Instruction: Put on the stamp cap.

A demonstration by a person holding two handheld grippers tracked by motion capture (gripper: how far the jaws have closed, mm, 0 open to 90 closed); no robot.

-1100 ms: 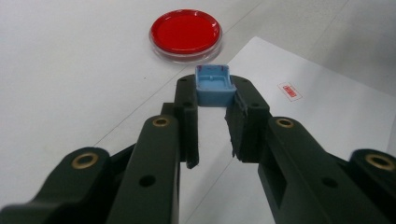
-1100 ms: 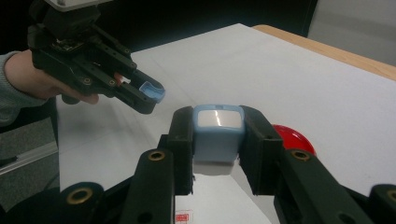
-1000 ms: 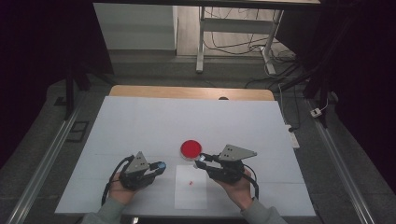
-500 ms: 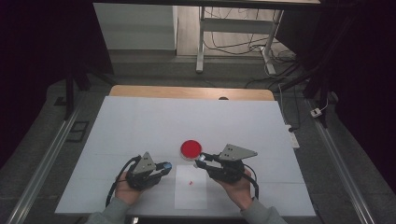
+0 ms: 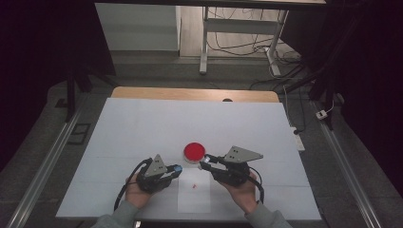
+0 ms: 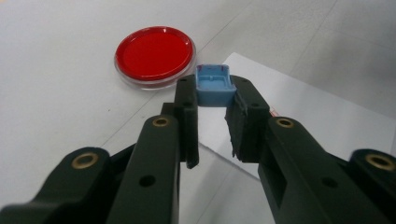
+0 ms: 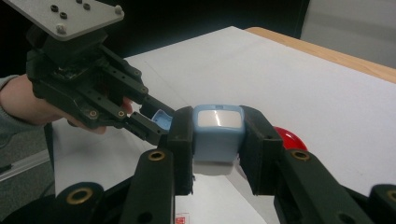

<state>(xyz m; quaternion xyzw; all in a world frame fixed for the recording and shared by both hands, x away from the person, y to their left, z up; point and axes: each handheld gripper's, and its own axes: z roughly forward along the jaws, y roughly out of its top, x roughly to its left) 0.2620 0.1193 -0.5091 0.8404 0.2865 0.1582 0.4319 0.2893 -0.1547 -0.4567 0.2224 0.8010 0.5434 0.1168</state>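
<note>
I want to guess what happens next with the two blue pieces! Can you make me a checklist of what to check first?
1. Left gripper shut on the small blue cap: ok.
2. Right gripper shut on the light blue case: ok.
3. Cap's hollow side faces away from the left gripper's camera: ok.
4. The two pieces close but apart, with the left gripper just beside the case: ok.
5. Pieces lined up to fit: cannot tell.
6. Red round dish out of the path between the grippers on the white table: ok.
</note>
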